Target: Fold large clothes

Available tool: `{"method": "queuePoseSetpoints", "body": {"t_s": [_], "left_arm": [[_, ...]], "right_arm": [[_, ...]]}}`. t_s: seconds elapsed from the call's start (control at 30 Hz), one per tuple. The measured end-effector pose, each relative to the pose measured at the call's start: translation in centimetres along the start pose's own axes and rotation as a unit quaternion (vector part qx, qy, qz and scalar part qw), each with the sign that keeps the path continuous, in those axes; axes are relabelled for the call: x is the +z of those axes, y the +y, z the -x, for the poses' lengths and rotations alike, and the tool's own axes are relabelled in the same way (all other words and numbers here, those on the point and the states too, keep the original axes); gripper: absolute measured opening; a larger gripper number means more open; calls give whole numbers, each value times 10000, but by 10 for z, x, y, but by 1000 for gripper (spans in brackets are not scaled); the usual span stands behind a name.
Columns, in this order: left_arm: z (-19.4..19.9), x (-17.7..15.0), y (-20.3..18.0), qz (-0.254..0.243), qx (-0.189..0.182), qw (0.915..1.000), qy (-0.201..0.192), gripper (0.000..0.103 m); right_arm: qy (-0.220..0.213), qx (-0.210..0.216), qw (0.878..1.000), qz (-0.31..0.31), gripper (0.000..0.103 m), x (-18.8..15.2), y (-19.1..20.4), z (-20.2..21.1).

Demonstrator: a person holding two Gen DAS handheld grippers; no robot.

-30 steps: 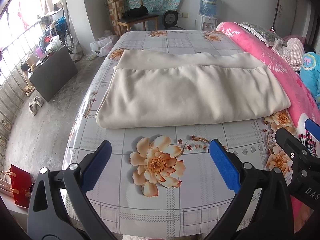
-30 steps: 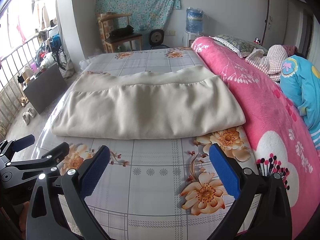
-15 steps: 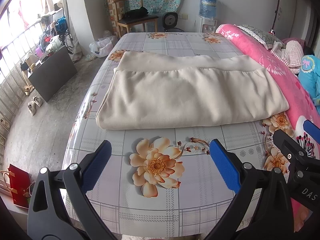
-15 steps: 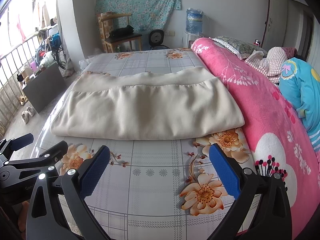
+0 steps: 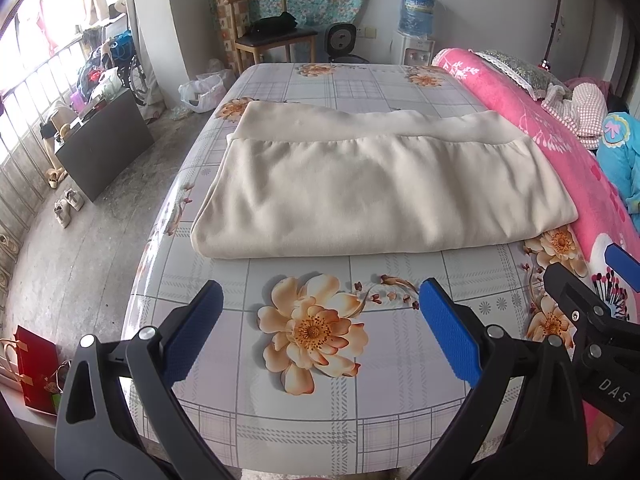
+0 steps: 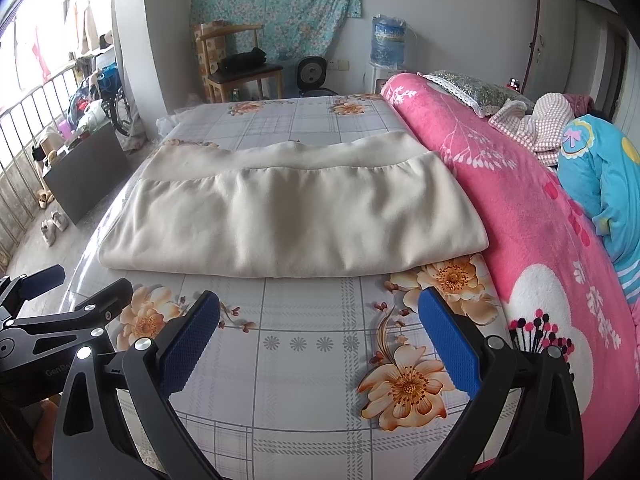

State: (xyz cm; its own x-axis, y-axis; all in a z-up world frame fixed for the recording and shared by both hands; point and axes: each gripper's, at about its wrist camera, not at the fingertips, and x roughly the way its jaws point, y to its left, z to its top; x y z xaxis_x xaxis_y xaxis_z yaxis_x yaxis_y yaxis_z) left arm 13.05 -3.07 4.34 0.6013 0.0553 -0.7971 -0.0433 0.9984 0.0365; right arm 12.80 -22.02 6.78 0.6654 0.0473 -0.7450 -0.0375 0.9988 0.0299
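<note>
Folded garment (image 5: 380,196) on bed (image 5: 312,412); blanket (image 6: 532,216) right; chair (image 5: 266,38) behind.

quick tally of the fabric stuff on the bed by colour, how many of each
cream: 1, the folded garment on the bed sheet
pink: 1, the blanket
blue: 1, the fleece item
pink-and-white check: 1, the bundle
grey patterned: 1, the pillow
total: 5
</note>
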Motion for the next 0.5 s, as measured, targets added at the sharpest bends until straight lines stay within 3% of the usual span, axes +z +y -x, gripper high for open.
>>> {"method": "queuePoseSetpoints", "body": {"t_s": [0.5], "left_arm": [[0, 0, 0, 11, -8, 10000, 2, 95]], "right_arm": [[7, -20, 10000, 28, 97, -1, 1, 0]]}}
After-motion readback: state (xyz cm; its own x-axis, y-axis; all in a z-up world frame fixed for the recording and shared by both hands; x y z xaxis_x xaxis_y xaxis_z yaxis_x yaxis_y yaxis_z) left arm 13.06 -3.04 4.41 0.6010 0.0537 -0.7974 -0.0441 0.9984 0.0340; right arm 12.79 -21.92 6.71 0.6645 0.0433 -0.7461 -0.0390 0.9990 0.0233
